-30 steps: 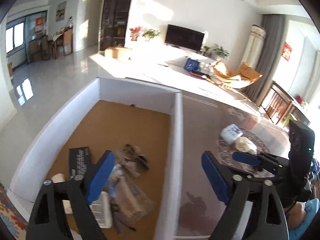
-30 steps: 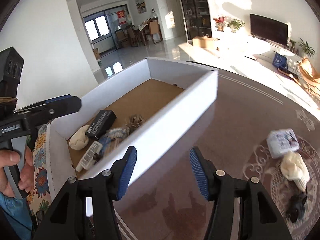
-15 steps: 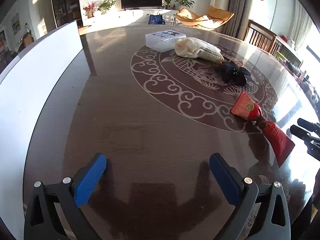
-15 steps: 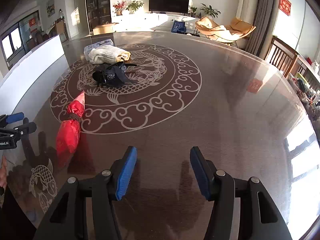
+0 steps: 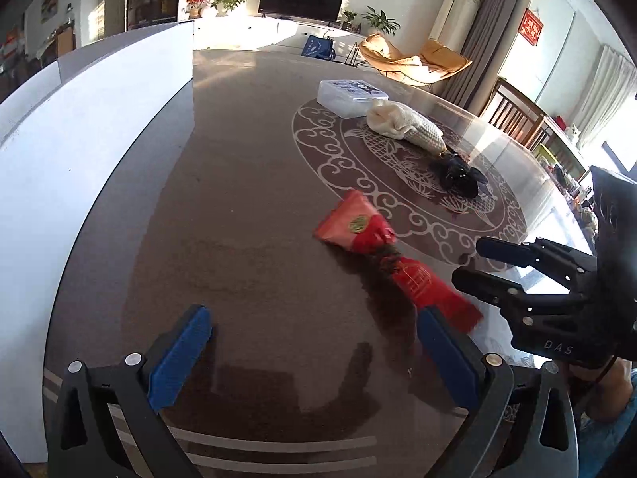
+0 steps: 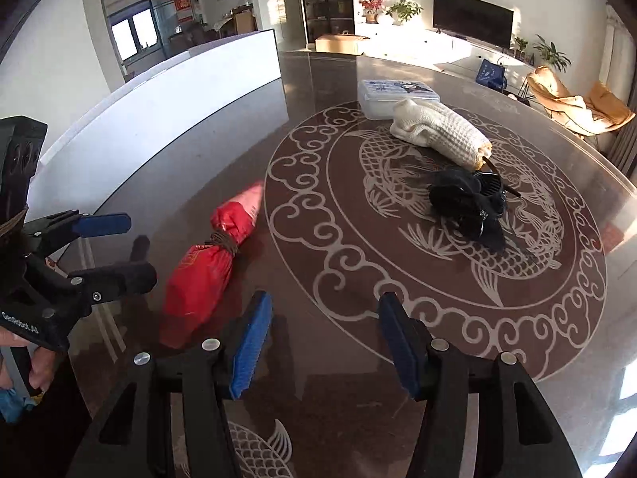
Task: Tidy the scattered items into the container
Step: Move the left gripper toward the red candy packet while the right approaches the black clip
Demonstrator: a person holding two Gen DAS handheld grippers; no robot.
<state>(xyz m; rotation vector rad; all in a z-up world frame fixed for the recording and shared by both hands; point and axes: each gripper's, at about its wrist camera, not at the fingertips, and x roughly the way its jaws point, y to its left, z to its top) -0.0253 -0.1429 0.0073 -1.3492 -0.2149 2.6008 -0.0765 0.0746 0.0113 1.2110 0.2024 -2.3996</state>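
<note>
Both grippers hang with jaws apart and empty above a dark patterned table (image 6: pixel 318 127): the left gripper (image 5: pixel 314 342) beside a red tied pouch (image 5: pixel 382 255), its tail end hidden behind one blue pad, the right gripper (image 6: pixel 324 338) nearer a black item (image 6: pixel 466 199) too tangled to identify. The white container (image 5: pixel 99 139) stands left, its interior unseen.

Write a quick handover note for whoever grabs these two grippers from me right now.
Left gripper: jaws open, empty, next to the red pouch.
Right gripper: jaws open, empty, above the table.
White container stands on the table's left side; its inside is out of view.
Left to tidy: red pouch, cream cloth roll, black hair clip, clear plastic box.
</note>
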